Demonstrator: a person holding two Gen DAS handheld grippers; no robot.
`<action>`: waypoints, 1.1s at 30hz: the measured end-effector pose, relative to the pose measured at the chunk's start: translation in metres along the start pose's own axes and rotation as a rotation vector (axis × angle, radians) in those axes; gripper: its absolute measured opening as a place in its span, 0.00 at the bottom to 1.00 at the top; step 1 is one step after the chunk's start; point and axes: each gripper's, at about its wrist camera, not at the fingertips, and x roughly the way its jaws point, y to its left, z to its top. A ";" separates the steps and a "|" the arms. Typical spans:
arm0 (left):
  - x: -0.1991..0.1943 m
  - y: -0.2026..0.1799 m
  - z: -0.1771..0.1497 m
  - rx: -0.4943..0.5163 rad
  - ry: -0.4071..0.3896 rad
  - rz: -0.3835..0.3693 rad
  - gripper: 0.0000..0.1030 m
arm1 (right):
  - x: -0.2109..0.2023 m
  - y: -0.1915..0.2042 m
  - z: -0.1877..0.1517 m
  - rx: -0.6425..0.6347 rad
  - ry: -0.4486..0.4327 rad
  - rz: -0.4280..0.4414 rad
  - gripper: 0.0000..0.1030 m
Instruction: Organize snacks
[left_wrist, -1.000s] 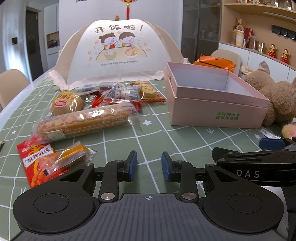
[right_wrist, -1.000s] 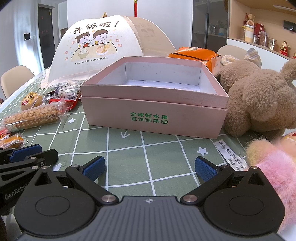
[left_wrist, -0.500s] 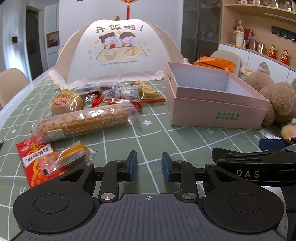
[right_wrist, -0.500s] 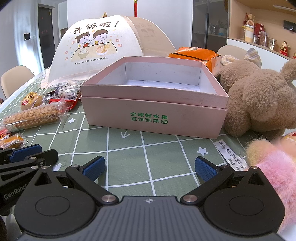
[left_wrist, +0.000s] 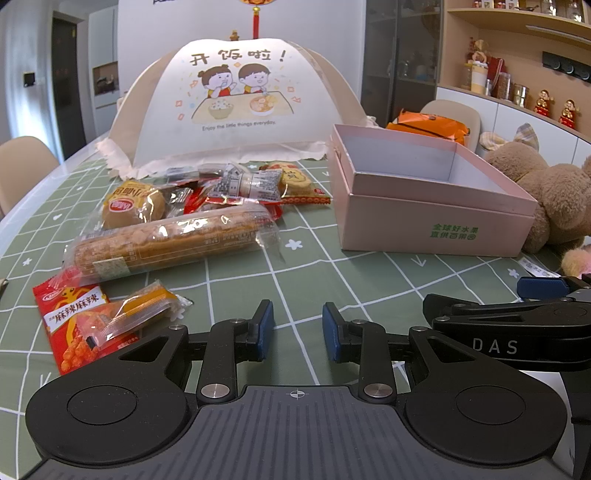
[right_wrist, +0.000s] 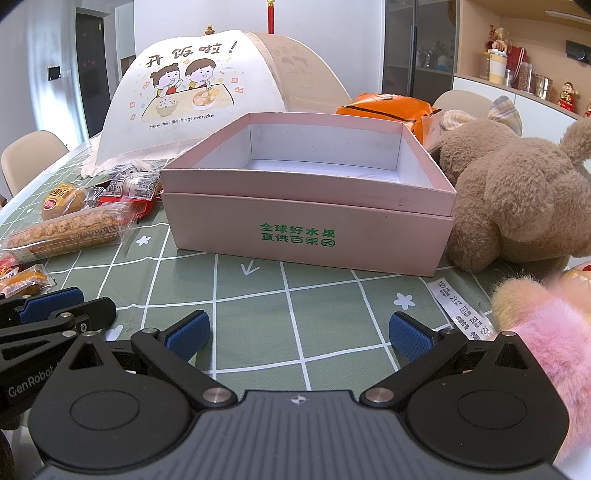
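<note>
An open pink box (left_wrist: 436, 206) stands on the green checked tablecloth, empty inside; it also shows in the right wrist view (right_wrist: 306, 206). Left of it lie snacks: a long wrapped biscuit roll (left_wrist: 170, 243), a round bun pack (left_wrist: 131, 205), a red spicy packet (left_wrist: 74, 325) under a small orange cake (left_wrist: 144, 310), and more packets (left_wrist: 255, 184) behind. My left gripper (left_wrist: 297, 330) is open with a narrow gap and empty, low over the cloth. My right gripper (right_wrist: 297, 332) is wide open and empty, in front of the box.
A dome food cover (left_wrist: 236, 103) stands at the back. A brown plush bear (right_wrist: 517, 199) lies right of the box, with a pink plush toy (right_wrist: 546, 332) near my right gripper. An orange bag (right_wrist: 388, 107) sits behind the box. A chair (left_wrist: 22, 166) stands at the left.
</note>
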 end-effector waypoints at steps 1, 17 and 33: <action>0.000 0.000 0.000 0.000 0.000 0.000 0.32 | 0.000 0.000 0.000 0.000 0.000 0.000 1.00; -0.004 0.001 -0.001 -0.003 -0.001 -0.002 0.32 | 0.000 0.000 0.000 0.000 0.000 0.000 1.00; -0.003 0.000 -0.001 0.001 -0.001 0.001 0.32 | 0.001 0.004 -0.004 0.001 0.000 0.001 1.00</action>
